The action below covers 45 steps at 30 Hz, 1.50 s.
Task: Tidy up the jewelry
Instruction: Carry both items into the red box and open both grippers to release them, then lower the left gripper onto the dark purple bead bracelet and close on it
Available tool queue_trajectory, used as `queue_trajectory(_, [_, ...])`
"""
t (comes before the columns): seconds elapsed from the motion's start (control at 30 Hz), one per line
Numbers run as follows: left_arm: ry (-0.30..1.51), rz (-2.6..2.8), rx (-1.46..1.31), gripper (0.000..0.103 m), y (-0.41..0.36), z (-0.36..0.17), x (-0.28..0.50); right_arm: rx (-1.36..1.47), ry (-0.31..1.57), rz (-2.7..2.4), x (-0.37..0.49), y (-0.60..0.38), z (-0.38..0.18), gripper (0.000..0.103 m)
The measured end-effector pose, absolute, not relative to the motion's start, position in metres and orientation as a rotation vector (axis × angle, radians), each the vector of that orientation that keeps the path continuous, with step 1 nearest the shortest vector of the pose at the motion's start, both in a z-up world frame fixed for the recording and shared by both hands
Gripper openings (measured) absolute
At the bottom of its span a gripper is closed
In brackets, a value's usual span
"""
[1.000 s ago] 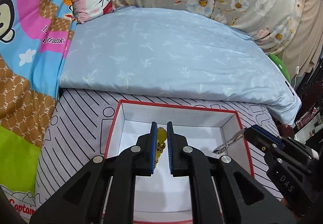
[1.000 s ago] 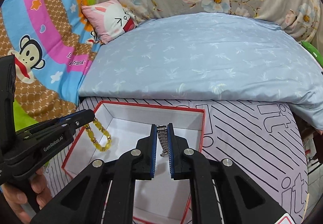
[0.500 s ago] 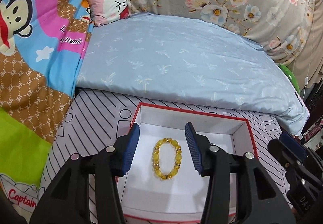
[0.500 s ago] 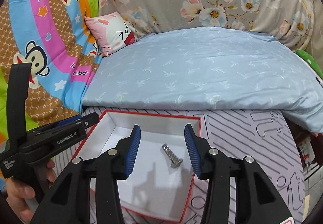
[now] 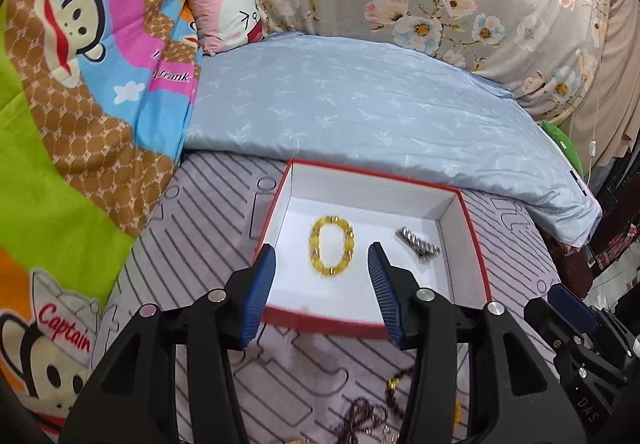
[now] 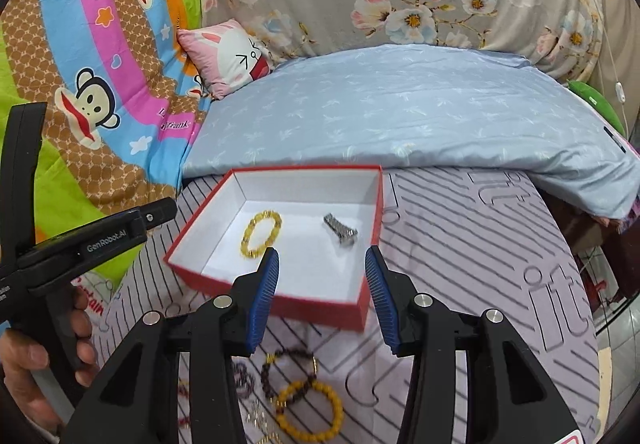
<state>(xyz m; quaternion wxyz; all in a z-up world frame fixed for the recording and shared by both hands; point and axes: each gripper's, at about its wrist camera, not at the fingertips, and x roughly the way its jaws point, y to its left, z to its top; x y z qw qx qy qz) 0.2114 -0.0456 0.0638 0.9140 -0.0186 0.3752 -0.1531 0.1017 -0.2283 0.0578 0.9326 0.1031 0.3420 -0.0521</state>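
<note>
- We find both tongs empty with jaws spread: the left gripper [image 5: 322, 286] and right gripper [image 6: 322, 290] have released and drawn back.
- The yellow bead bracelet [image 5: 331, 247] and silver watch band [image 6: 340, 230], held 1 second ago, now lie apart in the red box [image 6: 276, 306].
- More bracelets [image 6: 308, 400] await on the striped mat [image 6: 480, 264]; a blue quilt [image 6: 400, 116] lies behind.

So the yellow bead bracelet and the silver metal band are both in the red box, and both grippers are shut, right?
Not quite. The yellow bead bracelet and silver metal band do lie in the red box, but both wrist views show the left gripper and right gripper open.
</note>
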Motion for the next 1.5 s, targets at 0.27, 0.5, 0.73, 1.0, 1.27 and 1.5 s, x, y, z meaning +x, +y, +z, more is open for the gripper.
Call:
queue_trajectory(0.27, [0.839,-0.297,-0.028,0.046,-0.028,0.036,0.168,0.238,0.775,-0.114,0.058,-0.220,0.028,0.045])
queue_trajectory(0.5, [0.913,-0.301,-0.006,0.046,-0.023,0.003,0.138,0.237,0.838,-0.121,0.030,-0.211,0.001,0.045])
queue_trajectory(0.73, [0.978,-0.320,-0.005,0.046,-0.032,-0.026,0.121,0.261,0.881,-0.120,0.018,-0.210,-0.015,0.044])
queue_trajectory(1.0, [1.001,-0.374,0.015,0.046,-0.053,-0.043,0.125,0.267,0.907,-0.116,0.015,-0.208,-0.025,0.044])
queue_trajectory(1.27, [1.028,-0.410,-0.012,0.025,-0.059,-0.054,0.129,0.273,0.918,-0.114,0.017,-0.208,-0.030,0.044])
queue_trajectory(1.5, [1.036,-0.442,-0.044,0.009,-0.057,-0.054,0.129,0.275,0.926,-0.104,0.021,-0.205,-0.031,0.042])
